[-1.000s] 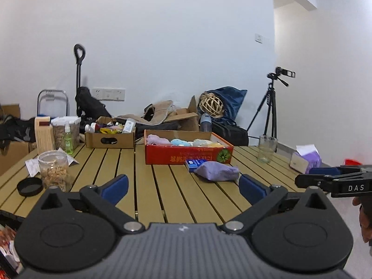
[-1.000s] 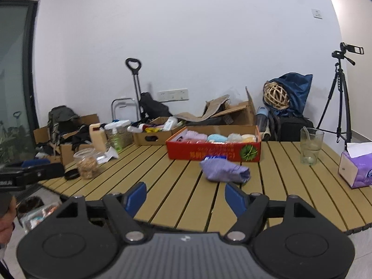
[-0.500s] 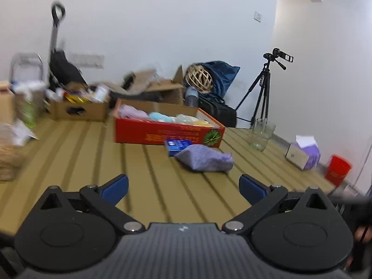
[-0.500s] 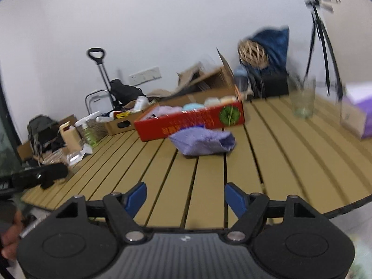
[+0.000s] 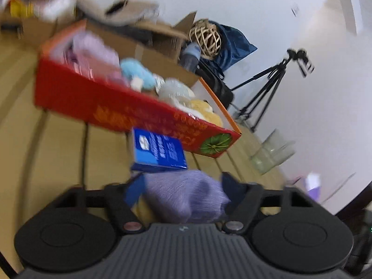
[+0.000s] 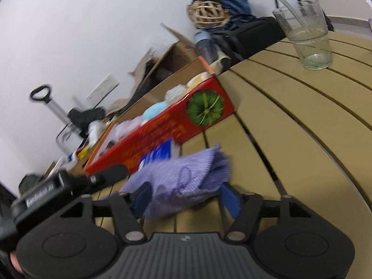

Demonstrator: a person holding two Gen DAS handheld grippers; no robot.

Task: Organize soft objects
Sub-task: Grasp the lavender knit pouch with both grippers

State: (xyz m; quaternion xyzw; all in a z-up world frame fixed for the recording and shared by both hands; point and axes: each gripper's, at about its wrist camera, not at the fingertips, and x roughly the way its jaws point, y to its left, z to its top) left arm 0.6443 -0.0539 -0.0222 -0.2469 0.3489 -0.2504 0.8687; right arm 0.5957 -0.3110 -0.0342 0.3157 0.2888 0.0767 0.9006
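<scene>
A crumpled lilac cloth (image 5: 186, 196) lies on the slatted wooden table (image 5: 58, 144), just in front of a red cardboard box (image 5: 121, 109) that holds pink, blue, white and yellow soft items. My left gripper (image 5: 183, 189) is open, its blue-padded fingers on either side of the cloth. My right gripper (image 6: 184, 197) is open too, straddling the same cloth (image 6: 183, 179) from the other side. The left gripper's body (image 6: 46, 193) shows at the lower left of the right wrist view. Both views are tilted and blurred.
A blue booklet (image 5: 158, 150) lies between the cloth and the red box (image 6: 167, 127). A drinking glass (image 6: 307, 32) stands on the table's right part. Cardboard boxes (image 5: 160, 46), a wicker ball (image 5: 205, 38), a blue bag and a tripod (image 5: 267, 88) stand behind.
Both grippers have moved forward and down from the table's edge to the lilac cloth, tilting as they went. The cloth now sits between both pairs of open fingers.
</scene>
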